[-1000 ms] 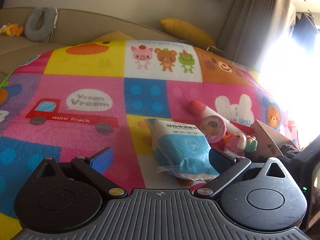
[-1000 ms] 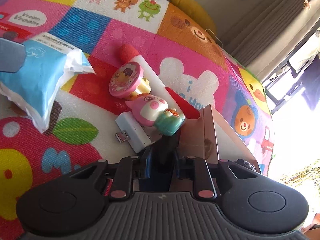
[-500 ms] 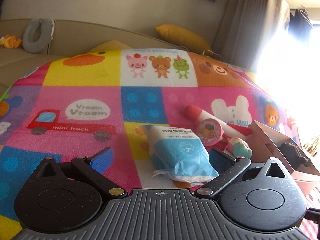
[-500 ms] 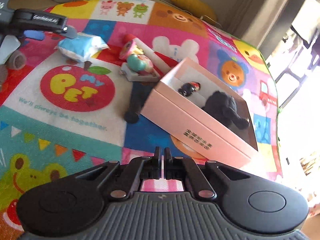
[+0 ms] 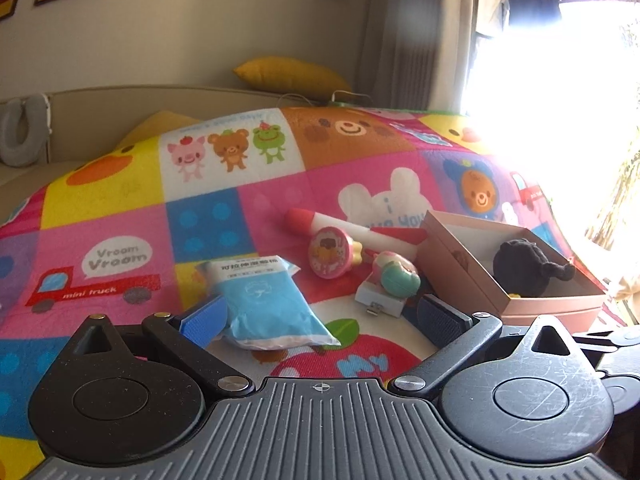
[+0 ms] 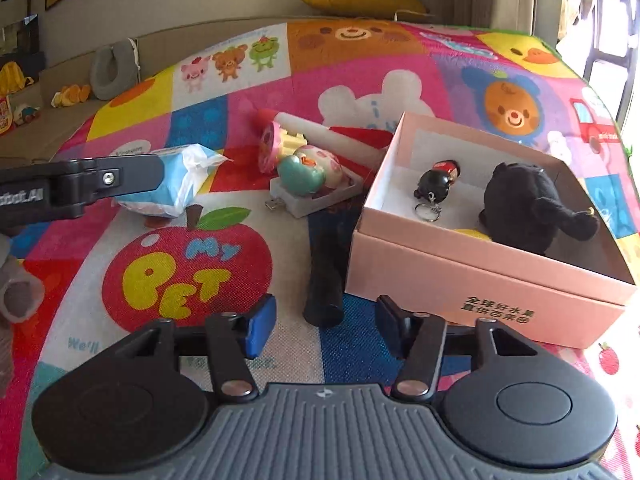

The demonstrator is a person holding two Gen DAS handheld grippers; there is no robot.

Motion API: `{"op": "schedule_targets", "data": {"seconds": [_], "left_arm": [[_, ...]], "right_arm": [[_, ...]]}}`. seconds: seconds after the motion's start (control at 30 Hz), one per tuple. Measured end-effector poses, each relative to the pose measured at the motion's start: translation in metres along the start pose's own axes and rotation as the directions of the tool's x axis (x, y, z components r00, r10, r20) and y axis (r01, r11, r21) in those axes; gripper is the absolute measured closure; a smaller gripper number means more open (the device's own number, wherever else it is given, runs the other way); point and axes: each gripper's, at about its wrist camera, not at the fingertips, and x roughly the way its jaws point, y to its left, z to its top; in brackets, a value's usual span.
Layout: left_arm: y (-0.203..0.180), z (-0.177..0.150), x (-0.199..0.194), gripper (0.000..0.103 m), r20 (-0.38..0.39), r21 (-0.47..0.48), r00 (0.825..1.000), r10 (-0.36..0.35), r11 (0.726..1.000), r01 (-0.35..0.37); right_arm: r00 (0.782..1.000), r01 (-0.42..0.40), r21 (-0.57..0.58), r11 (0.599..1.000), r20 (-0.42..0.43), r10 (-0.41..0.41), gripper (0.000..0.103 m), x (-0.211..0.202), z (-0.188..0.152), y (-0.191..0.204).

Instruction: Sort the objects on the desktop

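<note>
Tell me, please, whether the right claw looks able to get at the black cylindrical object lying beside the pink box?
Probably yes: the right claw, empty and opening, faces the black cylindrical object; only the pink cardboard box crowds one side.

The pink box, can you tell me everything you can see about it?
The pink box looks like cardboard, open on top with no lid on it, pale inside, and dark printed characters run along its front wall. It sits flat on the colourful play mat. Inside lie a black plush toy and a small black keychain figure with a ring. A dark stick-shaped thing lies against its left side.
</note>
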Motion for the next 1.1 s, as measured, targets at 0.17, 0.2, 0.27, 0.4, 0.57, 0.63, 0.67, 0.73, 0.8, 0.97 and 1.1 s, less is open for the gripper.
{"op": "schedule_targets", "data": {"seconds": [0.17, 0.2, 0.27, 0.4, 0.57, 0.63, 0.67, 0.73, 0.8, 0.97, 1.1], "left_arm": [[-0.010, -0.007, 0.002, 0.000, -0.030, 0.028, 0.999, -0.017, 0.999, 0.018], [-0.013, -0.008, 0.003, 0.000, -0.038, 0.033, 0.999, -0.021, 0.999, 0.023], [-0.020, -0.010, 0.006, 0.000, -0.051, 0.045, 0.998, -0.030, 0.998, 0.033], [-0.036, -0.010, 0.012, 0.000, -0.059, 0.073, 0.997, -0.048, 0.996, 0.052], [-0.064, 0.004, 0.036, 0.000, -0.019, 0.154, 1.000, -0.002, 0.988, 0.005], [-0.075, 0.011, 0.057, 0.001, -0.050, 0.202, 0.998, 0.027, 0.979, -0.016], [-0.078, 0.014, 0.066, 0.003, -0.059, 0.215, 0.998, 0.033, 0.976, -0.020], [-0.084, 0.017, 0.084, 0.030, -0.086, 0.248, 0.995, 0.046, 0.968, -0.023], [-0.087, 0.021, 0.099, 0.030, -0.093, 0.261, 0.994, 0.059, 0.965, -0.033], [-0.093, 0.026, 0.126, 0.034, -0.124, 0.281, 0.991, 0.048, 0.960, -0.011], [-0.091, 0.025, 0.130, 0.060, -0.111, 0.289, 0.991, 0.072, 0.957, -0.037]], "right_arm": [[0.999, -0.049, -0.036, 0.998, 0.011, 0.049, 0.081, -0.019, -0.013, -0.010], [0.998, -0.053, -0.044, 0.998, 0.012, 0.054, 0.081, -0.028, -0.018, -0.014], [0.998, -0.058, -0.048, 0.997, 0.004, 0.058, 0.081, -0.047, -0.033, -0.027], [1.000, 0.002, -0.046, 0.999, 0.002, -0.002, 0.081, -0.077, -0.058, -0.055], [0.994, 0.082, 0.154, 0.985, 0.054, -0.092, 0.066, -0.086, -0.064, -0.099], [0.990, 0.084, 0.233, 0.969, 0.090, -0.107, 0.059, -0.087, -0.067, -0.111], [0.988, 0.078, 0.267, 0.961, 0.108, -0.110, 0.058, -0.086, -0.069, -0.116], [0.986, 0.065, 0.314, 0.947, 0.129, -0.110, 0.052, -0.086, -0.072, -0.120], [0.983, 0.054, 0.339, 0.939, 0.149, -0.110, 0.048, -0.085, -0.076, -0.122], [0.979, 0.043, 0.381, 0.924, 0.168, -0.114, 0.030, -0.085, -0.079, -0.129], [0.979, 0.039, 0.397, 0.917, 0.167, -0.114, 0.027, -0.084, -0.079, -0.131]]}}
